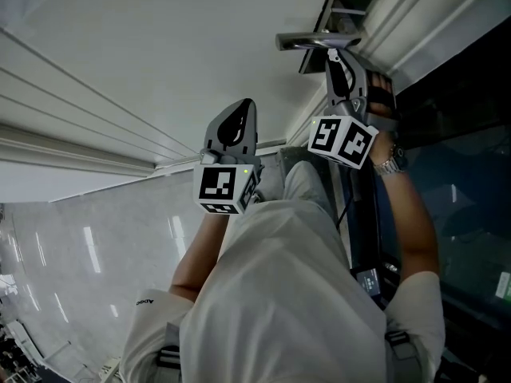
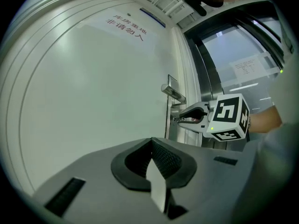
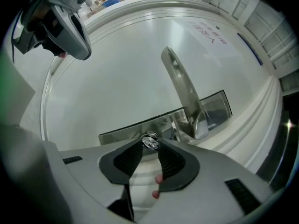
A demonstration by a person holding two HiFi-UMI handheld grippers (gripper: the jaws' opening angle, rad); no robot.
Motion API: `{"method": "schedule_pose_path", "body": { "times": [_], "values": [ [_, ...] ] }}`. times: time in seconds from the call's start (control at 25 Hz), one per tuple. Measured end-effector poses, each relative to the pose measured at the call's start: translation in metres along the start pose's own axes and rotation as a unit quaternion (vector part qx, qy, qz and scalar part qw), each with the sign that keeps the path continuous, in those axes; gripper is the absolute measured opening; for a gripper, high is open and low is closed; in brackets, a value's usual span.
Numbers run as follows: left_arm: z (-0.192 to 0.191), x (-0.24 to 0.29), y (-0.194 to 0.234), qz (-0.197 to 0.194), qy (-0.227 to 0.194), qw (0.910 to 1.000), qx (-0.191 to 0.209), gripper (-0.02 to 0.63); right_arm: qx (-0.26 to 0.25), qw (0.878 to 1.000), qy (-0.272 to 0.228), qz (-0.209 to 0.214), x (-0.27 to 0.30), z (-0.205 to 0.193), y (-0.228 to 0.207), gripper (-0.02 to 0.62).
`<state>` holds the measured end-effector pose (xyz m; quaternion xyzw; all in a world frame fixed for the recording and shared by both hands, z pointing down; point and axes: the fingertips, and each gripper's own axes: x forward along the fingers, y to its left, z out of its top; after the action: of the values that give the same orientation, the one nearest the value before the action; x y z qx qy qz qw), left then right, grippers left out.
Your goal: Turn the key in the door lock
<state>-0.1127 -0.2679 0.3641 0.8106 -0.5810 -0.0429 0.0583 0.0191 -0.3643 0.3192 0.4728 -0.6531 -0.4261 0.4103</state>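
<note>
A white door (image 1: 160,54) carries a silver lever handle (image 1: 315,41) on a metal lock plate (image 3: 140,127). A small silver key (image 3: 150,141) sticks out of the plate beside the handle (image 3: 184,92). My right gripper (image 3: 150,144) points at the plate, its fingertips closed on the key's head. In the head view the right gripper (image 1: 331,58) sits just under the handle. In the left gripper view the right gripper (image 2: 180,118) reaches the plate below the handle (image 2: 174,94). My left gripper (image 1: 246,104) hangs back from the door, shut and holding nothing (image 2: 152,141).
A dark glass panel (image 1: 463,174) in a metal frame stands right of the door. The person's white-clad body (image 1: 279,294) fills the lower head view. Pale polished floor (image 1: 80,254) lies to the left. A printed notice (image 2: 127,28) is on the door's upper part.
</note>
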Motion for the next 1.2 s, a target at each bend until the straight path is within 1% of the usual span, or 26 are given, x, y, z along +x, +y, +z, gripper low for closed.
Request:
{"method": "schedule_pose_path", "body": {
  "times": [0.08, 0.2, 0.32, 0.44, 0.68, 0.8, 1.04, 1.2],
  "values": [
    [-0.002, -0.003, 0.003, 0.006, 0.005, 1.0000, -0.002, 0.009, 0.005, 1.000, 0.000, -0.003, 0.000, 0.000, -0.001, 0.107],
    [0.000, -0.004, 0.004, 0.009, -0.003, 1.0000, -0.001, 0.009, 0.015, 1.000, 0.001, -0.003, 0.001, -0.001, 0.000, 0.106],
    [0.000, -0.006, 0.004, 0.010, -0.002, 0.9999, 0.000, 0.009, 0.039, 0.999, 0.002, 0.000, 0.001, -0.001, -0.001, 0.104],
    [-0.003, -0.008, 0.004, 0.011, 0.008, 0.9999, 0.000, 0.009, 0.076, 0.997, -0.001, 0.004, 0.001, 0.000, -0.002, 0.103],
    [-0.003, -0.010, 0.004, 0.012, 0.004, 0.9999, 0.003, 0.009, 0.161, 0.987, -0.005, 0.009, 0.000, 0.000, -0.004, 0.103],
    [-0.003, -0.011, 0.005, 0.011, 0.005, 0.9999, 0.004, 0.009, 0.208, 0.978, -0.005, 0.017, 0.000, 0.000, -0.006, 0.103],
    [-0.004, -0.012, 0.007, 0.011, 0.007, 0.9999, 0.005, 0.009, 0.296, 0.954, -0.013, 0.032, 0.000, 0.000, -0.008, 0.103],
    [-0.004, -0.012, 0.007, 0.006, 0.010, 0.9999, 0.007, 0.009, 0.355, 0.934, -0.016, 0.041, 0.000, 0.001, -0.009, 0.103]
  ]
}}
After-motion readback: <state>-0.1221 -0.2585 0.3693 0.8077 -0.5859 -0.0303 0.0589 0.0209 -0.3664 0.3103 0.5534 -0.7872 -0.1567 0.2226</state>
